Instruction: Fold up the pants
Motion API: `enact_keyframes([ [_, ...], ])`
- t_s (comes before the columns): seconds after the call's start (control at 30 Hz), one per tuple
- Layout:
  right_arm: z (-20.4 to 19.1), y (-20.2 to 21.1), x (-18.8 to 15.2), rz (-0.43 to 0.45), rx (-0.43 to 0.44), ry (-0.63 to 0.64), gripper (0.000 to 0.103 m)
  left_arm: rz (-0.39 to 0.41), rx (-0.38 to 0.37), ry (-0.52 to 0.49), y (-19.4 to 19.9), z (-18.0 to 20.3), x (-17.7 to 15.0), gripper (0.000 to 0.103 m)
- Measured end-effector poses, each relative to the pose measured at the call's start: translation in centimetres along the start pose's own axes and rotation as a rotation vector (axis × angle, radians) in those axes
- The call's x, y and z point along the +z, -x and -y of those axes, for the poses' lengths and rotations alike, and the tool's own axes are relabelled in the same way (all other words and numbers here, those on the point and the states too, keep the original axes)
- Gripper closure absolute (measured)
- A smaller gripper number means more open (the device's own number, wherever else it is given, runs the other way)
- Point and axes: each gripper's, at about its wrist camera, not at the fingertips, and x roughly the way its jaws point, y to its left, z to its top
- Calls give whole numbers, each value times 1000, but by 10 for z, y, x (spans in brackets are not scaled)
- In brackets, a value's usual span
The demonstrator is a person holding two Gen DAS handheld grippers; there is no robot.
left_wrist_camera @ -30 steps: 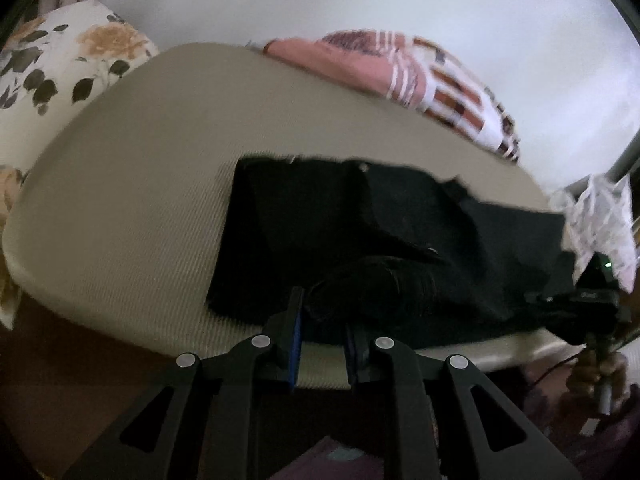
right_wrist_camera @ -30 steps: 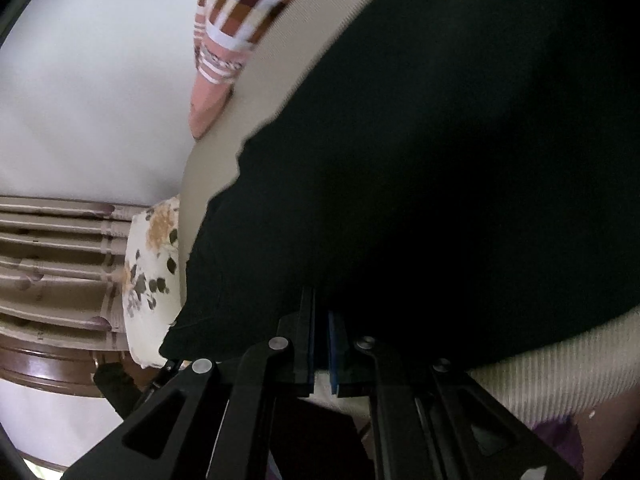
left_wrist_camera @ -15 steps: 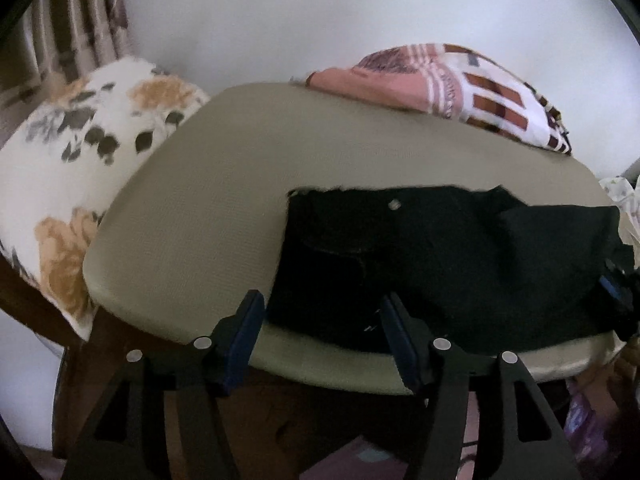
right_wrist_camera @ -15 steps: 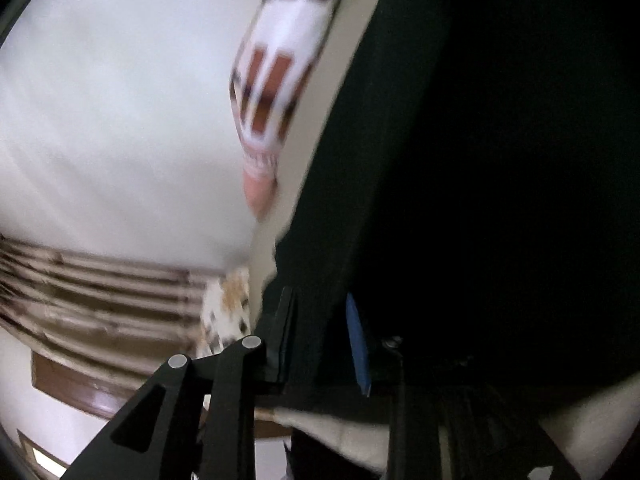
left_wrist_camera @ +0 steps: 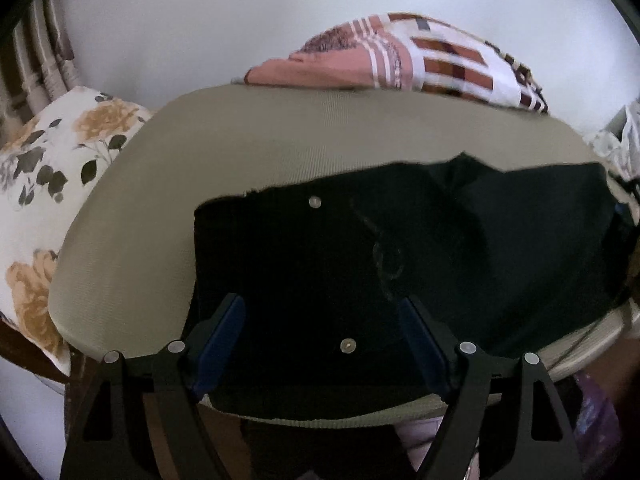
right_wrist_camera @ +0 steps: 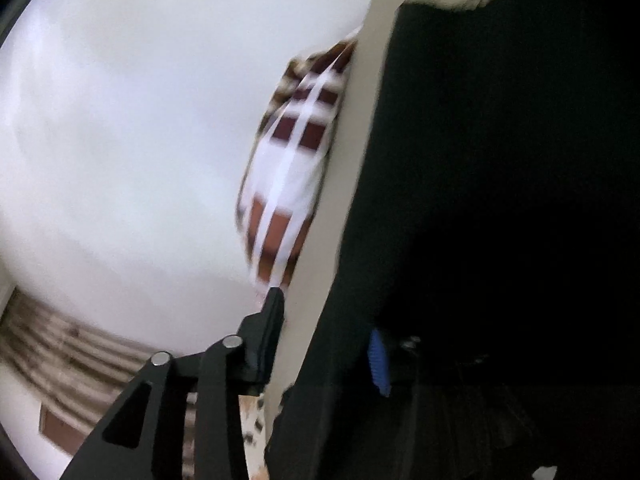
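Note:
The black pants (left_wrist_camera: 400,264) lie folded on a beige cushion (left_wrist_camera: 280,140), reaching its near edge. My left gripper (left_wrist_camera: 322,320) is open and empty, its blue-padded fingers spread wide just over the near edge of the pants. In the right wrist view the pants (right_wrist_camera: 500,200) fill the right side, dark and blurred. My right gripper (right_wrist_camera: 328,320) is open, one finger against the beige cushion (right_wrist_camera: 360,140) edge, the other blue pad over the black cloth. It holds nothing.
A pink, white and brown checked cloth (left_wrist_camera: 420,64) lies at the cushion's far edge, also in the right wrist view (right_wrist_camera: 296,152). A floral pillow (left_wrist_camera: 52,168) sits at the left. A white wall (left_wrist_camera: 200,20) is behind.
Both grippers have opened and let go of the pants. The left one drew back then came in low over the near edge. The right one swung sideways.

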Motion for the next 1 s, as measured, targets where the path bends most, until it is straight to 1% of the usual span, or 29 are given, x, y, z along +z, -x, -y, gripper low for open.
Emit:
enact_keyframes([
  [0.07,8,0,20,15,-12,-18,63,-21,3,11,-7,-2,-3,23],
  [0.1,13,3,28,13,-14,-16,70,-32,6,18,-10,-4,-4,23],
  [0.13,11,3,32,17,-29,2,81,-40,9,24,-12,-6,-5,23],
  [0.17,9,5,34,20,-49,23,96,-46,8,32,-14,-8,-6,23],
  [0.27,-11,18,33,49,-49,103,97,-58,16,34,-17,-10,-7,23],
  [0.37,-37,41,25,69,-36,175,97,-56,20,15,-14,-10,-6,23],
  [0.4,-46,54,20,78,-45,204,97,-52,23,6,-12,-9,-5,23],
  [0.47,-57,85,6,100,-97,257,97,-41,29,-12,-9,-8,-5,23],
  [0.53,-52,113,-8,104,-197,285,97,-36,35,-33,-8,-7,-6,23],
  [0.57,-45,122,-17,89,-268,305,98,-41,39,-46,-9,-6,-7,23],
  [0.6,-40,125,-22,71,-311,318,98,-49,40,-53,-10,-6,-7,23],
  [0.67,-22,125,-33,18,-386,314,98,-63,40,-60,-14,-5,-8,23],
  [0.7,-8,125,-36,-13,-397,282,97,-65,39,-63,-15,-4,-8,23],
  [0.73,6,125,-38,-39,-358,221,97,-65,41,-66,-15,-3,-8,23],
  [0.8,31,130,-34,-29,-231,79,93,-61,46,-72,-16,0,-7,23],
  [0.87,54,133,-26,-18,-50,-81,92,-64,47,-77,-17,1,-7,23],
  [0.9,61,132,-21,-14,13,-136,91,-67,50,-78,-19,2,-7,23],
  [1.0,59,129,-6,27,123,-157,91,-81,52,-80,-24,3,-7,23],
])
